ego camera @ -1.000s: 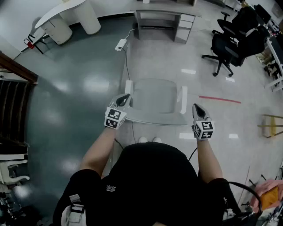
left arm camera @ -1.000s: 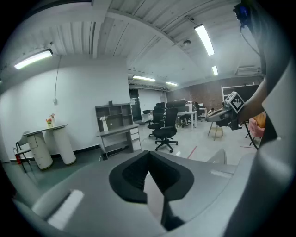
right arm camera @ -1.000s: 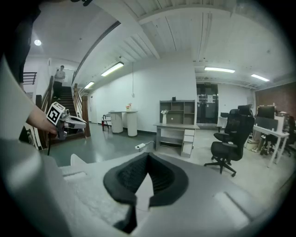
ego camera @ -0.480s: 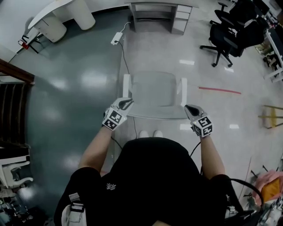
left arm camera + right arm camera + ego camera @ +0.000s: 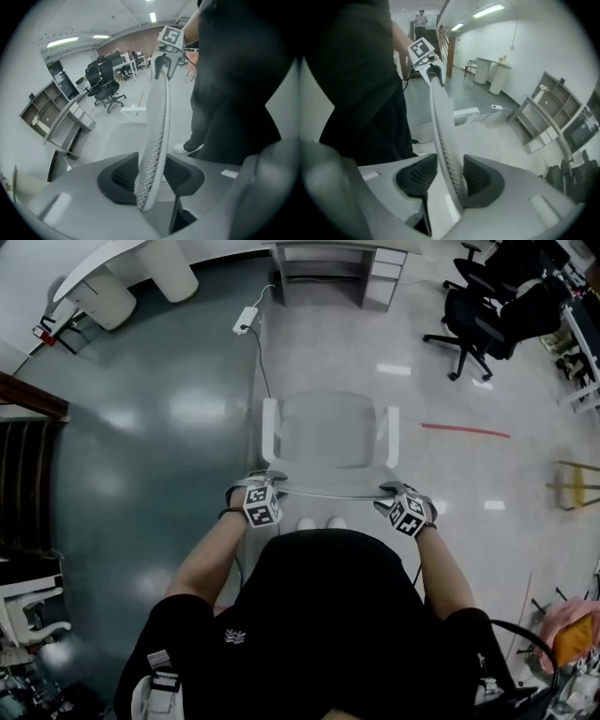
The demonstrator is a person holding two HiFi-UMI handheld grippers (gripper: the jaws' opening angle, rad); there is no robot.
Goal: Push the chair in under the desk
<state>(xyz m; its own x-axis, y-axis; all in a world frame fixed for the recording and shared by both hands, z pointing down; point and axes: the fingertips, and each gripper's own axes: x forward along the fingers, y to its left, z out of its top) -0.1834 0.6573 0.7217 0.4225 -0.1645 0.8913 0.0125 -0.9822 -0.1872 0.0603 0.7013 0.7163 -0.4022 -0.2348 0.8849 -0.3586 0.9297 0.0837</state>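
Both grippers have dropped since the earlier frames, from above the chair's back corners down onto its top rim, and their jaws have just been opening.

Seen from the head view, the left gripper [image 5: 265, 482] sits at 7 o'clock from the pale grey mesh-backed chair [image 5: 328, 432], and the right gripper [image 5: 391, 491] at 5 o'clock. Each straddles the curved top rim of the backrest [image 5: 328, 493]. In the left gripper view the jaws stand fairly wide, with the mesh edge between the dark ribbed pads [image 5: 117, 177] and a gap showing on either side. In the right gripper view the jaws are also spread. There the rim runs between them close against the right-hand pad [image 5: 480, 180], which does not appear to squeeze it.

The person's white shoes [image 5: 319, 523] stand just behind the backrest. The chair stands on the glossy floor well apart from the grey desk with drawers [image 5: 380, 277] at 12 o'clock, its seat facing that way.

A white power strip [image 5: 243, 322] lies at 11 o'clock, a red tape line [image 5: 466, 431] at 3 o'clock, and black office chairs [image 5: 487, 306] at 2 o'clock.
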